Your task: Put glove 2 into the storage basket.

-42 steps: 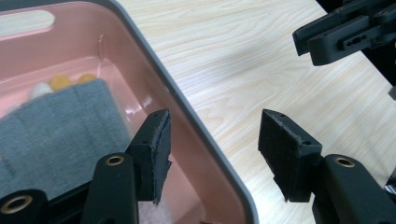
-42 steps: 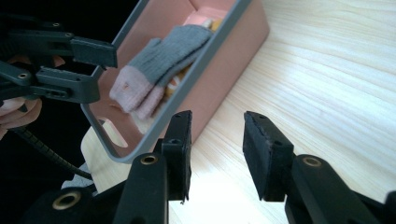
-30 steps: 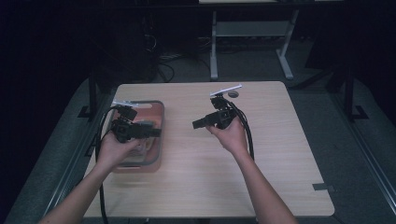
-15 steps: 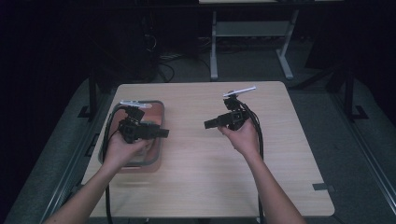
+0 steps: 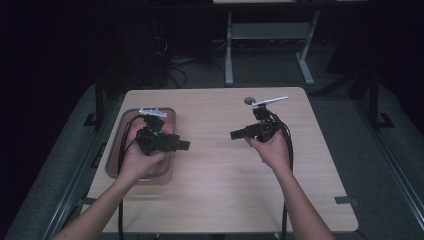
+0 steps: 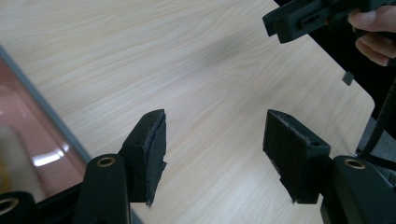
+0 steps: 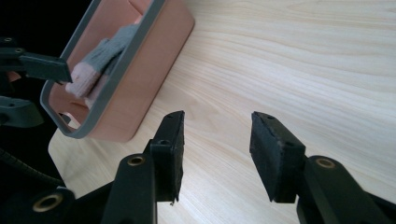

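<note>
no readable text, no labels, no brands, no numbers, no signs

A tub (image 5: 113,159) stood at the tabletop's (image 5: 220,195) left edge with socks (image 7: 100,56) in it. The left claw (image 5: 184,146) hung over its right rim, the right claw (image 5: 235,134) well apart to the right.

Dim room w/ grey floor (image 5: 380,165), light wood table (image 5: 225,200), white-legged desk (image 5: 229,60) behind.

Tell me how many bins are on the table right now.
1: a pink bin with a grey rim at the table's left side, under the left tool. Socks lie inside it.
</note>
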### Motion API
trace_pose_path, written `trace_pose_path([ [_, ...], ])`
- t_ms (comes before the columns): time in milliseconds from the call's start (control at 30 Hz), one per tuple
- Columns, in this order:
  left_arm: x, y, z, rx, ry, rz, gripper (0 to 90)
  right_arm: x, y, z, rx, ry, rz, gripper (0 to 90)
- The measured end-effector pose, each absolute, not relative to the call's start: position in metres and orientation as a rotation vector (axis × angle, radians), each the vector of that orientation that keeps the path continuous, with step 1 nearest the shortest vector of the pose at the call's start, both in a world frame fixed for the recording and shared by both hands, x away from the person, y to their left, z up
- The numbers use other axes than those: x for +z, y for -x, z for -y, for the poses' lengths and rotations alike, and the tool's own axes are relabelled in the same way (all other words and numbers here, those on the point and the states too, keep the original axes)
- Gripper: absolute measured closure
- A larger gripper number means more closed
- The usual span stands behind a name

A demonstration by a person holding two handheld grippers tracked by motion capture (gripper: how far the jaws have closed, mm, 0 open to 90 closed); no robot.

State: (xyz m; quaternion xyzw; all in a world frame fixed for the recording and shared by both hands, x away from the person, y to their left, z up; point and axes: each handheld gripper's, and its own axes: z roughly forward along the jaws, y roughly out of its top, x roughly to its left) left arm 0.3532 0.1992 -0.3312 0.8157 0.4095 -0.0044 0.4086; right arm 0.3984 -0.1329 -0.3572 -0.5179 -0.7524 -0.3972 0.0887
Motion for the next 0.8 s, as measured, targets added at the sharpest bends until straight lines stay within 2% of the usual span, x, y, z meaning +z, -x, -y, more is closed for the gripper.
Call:
trace_pose_path([
  [367, -0.331, -0.348, -0.183, -0.003, -2.058, -0.991, 36.7, -0.365, -0.393, 0.156, -1.183, 1.58, 2.255, 47.3],
  [800, -0.339, -0.344, -0.164, -0.032, -2.066, -0.963, 31.7, -0.375, -0.385, 0.179, -1.168, 1.635, 2.244, 45.7],
])
